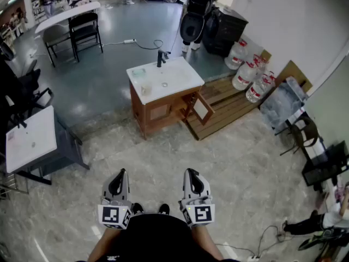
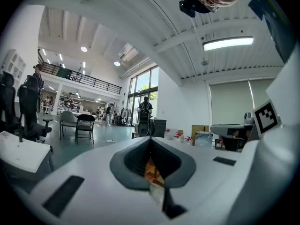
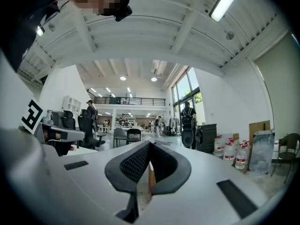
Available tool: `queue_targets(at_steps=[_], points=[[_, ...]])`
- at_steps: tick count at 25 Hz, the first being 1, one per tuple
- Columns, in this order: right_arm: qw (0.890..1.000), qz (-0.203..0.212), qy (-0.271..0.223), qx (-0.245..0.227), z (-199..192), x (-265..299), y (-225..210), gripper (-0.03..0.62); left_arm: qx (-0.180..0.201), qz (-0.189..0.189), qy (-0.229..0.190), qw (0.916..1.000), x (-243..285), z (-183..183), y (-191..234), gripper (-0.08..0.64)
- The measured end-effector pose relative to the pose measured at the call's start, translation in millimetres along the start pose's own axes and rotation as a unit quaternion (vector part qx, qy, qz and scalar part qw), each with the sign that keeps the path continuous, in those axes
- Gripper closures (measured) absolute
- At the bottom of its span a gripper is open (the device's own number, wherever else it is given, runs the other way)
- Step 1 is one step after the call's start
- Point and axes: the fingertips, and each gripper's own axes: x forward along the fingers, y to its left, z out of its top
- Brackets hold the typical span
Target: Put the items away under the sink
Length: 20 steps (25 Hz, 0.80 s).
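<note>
Left gripper (image 1: 121, 174) and right gripper (image 1: 189, 174): jaws pressed together, nothing pinched. Well ahead of the jaws, small items (image 1: 144, 90) sit on the sink cabinet (image 1: 158, 112) tabletop (image 1: 180, 76). They're likely light, but too small to pick a hold.

Bare pale stone floor (image 1: 218, 162) is lying open from the near edge to the white-topped wooden sink cabinet (image 1: 162, 96) far ahead. A slatted wooden pallet (image 1: 229, 101) is crowding the cabinet's right side, where a framed cabinet door (image 1: 202, 109) is apparently hanging open. A white table (image 1: 30, 138) is blocking the near left.
</note>
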Motion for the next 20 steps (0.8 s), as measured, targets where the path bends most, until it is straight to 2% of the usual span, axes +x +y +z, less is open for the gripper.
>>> queue_targets(at_steps=[8,13,20], points=[[1.000,0.002,-0.008,0.004,3.2,0.8,7.1,0.583,-0.008,-0.003,0.007,0.9999,-3.3,-4.6,1.8,0.555],[1.000,-0.004,0.005,0.010,2.6,2.9,6.1,0.583,-0.008,-0.003,0.014,0.9999,-1.7,-2.2,3.7,0.555],[1.000,0.001,-0.009,0.022,5.7,2.5,8.5,0.583,-0.006,-0.006,0.006,0.9999,-1.4,1.1,3.3,0.555]])
